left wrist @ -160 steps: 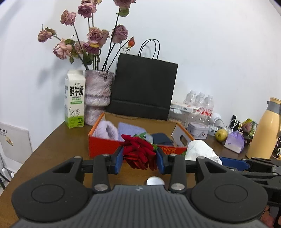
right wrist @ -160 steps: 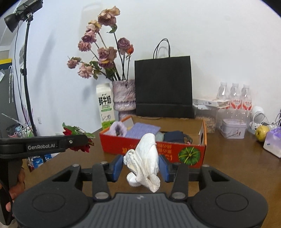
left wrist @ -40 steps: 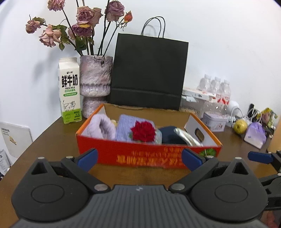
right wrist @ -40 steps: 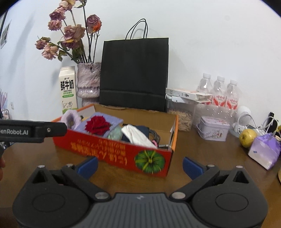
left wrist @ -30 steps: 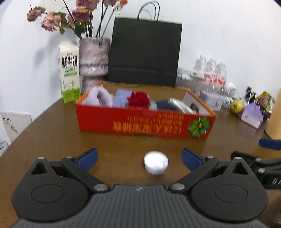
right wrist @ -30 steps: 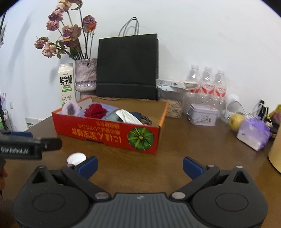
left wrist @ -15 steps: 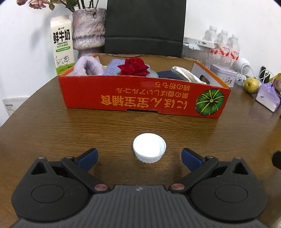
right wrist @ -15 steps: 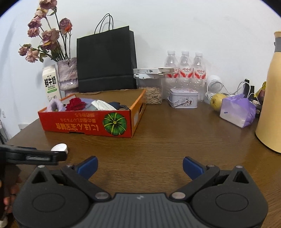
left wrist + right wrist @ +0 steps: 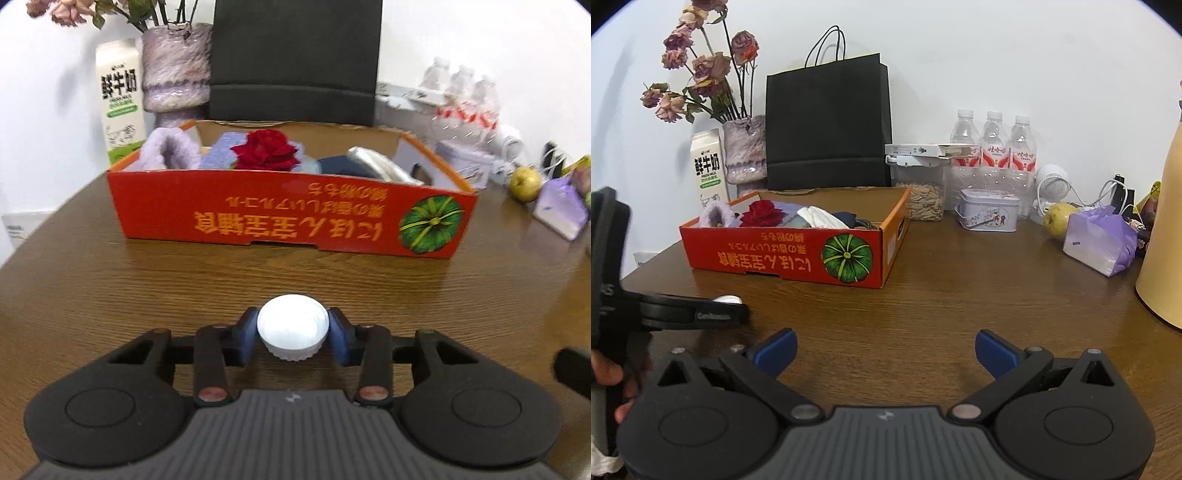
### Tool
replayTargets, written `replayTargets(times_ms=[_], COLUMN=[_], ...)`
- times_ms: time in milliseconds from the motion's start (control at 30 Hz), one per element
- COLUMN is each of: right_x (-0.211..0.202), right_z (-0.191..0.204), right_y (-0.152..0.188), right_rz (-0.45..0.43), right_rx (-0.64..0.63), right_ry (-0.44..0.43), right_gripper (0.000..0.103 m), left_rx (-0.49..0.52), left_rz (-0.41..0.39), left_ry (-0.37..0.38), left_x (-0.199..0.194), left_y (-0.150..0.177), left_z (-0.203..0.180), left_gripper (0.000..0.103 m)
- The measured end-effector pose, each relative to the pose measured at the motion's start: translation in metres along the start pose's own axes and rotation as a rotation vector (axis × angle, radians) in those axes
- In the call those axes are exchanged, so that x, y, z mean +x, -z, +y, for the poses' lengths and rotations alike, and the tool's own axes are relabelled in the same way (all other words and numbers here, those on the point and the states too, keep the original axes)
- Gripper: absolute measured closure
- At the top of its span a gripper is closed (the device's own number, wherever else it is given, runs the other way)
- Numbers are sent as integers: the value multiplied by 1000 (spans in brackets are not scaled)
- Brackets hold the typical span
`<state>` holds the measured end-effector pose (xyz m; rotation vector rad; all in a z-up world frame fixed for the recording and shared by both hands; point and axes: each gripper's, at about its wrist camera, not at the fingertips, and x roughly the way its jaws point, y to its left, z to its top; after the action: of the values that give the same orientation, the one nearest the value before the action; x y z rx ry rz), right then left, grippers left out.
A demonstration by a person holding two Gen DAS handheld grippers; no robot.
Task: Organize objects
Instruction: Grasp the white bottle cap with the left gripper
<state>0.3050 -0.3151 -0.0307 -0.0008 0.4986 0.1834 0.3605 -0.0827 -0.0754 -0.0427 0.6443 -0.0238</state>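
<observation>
My left gripper [image 9: 293, 336] is shut on a white ribbed bottle cap [image 9: 293, 325], low over the wooden table [image 9: 110, 288], in front of the red cardboard box [image 9: 288, 221]. The box holds a red rose [image 9: 266, 149], a purple fuzzy slipper [image 9: 170, 154], a blue cloth and a white crumpled cloth [image 9: 820, 217]. My right gripper [image 9: 884, 349] is open and empty above the table, to the right of the box [image 9: 783, 254]. The left gripper shows at the left of the right wrist view [image 9: 694, 312], with a sliver of the cap [image 9: 727, 299] above it.
Behind the box stand a milk carton [image 9: 120, 99], a vase of dried roses [image 9: 173, 70] and a black paper bag [image 9: 295, 59]. To the right are water bottles [image 9: 993, 147], a tin [image 9: 988, 214], a pear [image 9: 1058, 219], a purple bag [image 9: 1100, 245] and a yellow flask [image 9: 1163, 229].
Earlier both grippers let the rose and the white cloth go into the box and drew back. In the last half second my left gripper closed on the white cap.
</observation>
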Motion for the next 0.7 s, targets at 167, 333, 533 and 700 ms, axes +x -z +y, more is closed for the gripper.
replayTargets(times_ms=[167, 333, 533, 700], right_x=[4, 7, 5, 2], right_z=[-1, 1, 8, 22], right_y=[2, 3, 3, 2], right_rz=[1, -14, -49, -70], right_rx=[6, 7, 15, 12], right_ry=[7, 22, 35, 24], right_gripper=[0, 0, 0, 0], left_rx=[-21, -37, -42, -49], left_rz=[-63, -111, -155, -182], left_ry=[-1, -2, 14, 24], left_x=[-14, -29, -46, -58], left_y=[-4, -9, -11, -11], left_z=[7, 16, 23, 30], left_gripper=[63, 63, 63, 63])
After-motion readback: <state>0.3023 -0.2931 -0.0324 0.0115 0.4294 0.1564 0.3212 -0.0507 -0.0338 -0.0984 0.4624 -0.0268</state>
